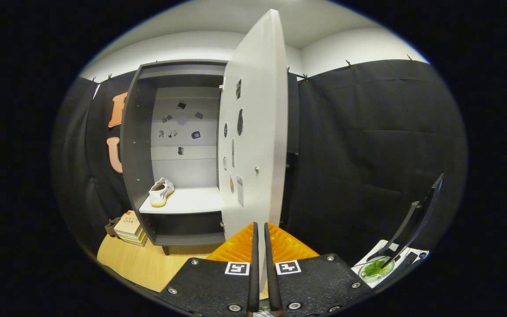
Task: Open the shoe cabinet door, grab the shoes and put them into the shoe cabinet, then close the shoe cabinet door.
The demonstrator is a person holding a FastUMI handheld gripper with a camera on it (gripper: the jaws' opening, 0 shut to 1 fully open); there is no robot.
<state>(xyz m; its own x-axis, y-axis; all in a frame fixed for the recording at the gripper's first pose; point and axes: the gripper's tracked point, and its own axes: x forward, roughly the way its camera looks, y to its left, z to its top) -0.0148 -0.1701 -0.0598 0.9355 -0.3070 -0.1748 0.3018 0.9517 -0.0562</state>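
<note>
Clamped between the fingers of the gripper [261, 246] is the lower edge of the cabinet door [253, 132], which stands swung open. Beyond it, the shoe cabinet [141, 132] holds one white shoe [161, 192] on its shelf [187, 201]. Beside the cabinet's foot, books [129, 227] lie stacked on the wooden floor [148, 264].

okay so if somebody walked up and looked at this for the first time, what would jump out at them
Probably the pale cabinet door, swung wide open and seen edge-on, its lower edge caught between the nearly closed fingers of the claw. Beyond it, a white shoe with a yellow sole sits on the shelf inside the dark shoe cabinet, with books stacked on the floor beside it.
</note>
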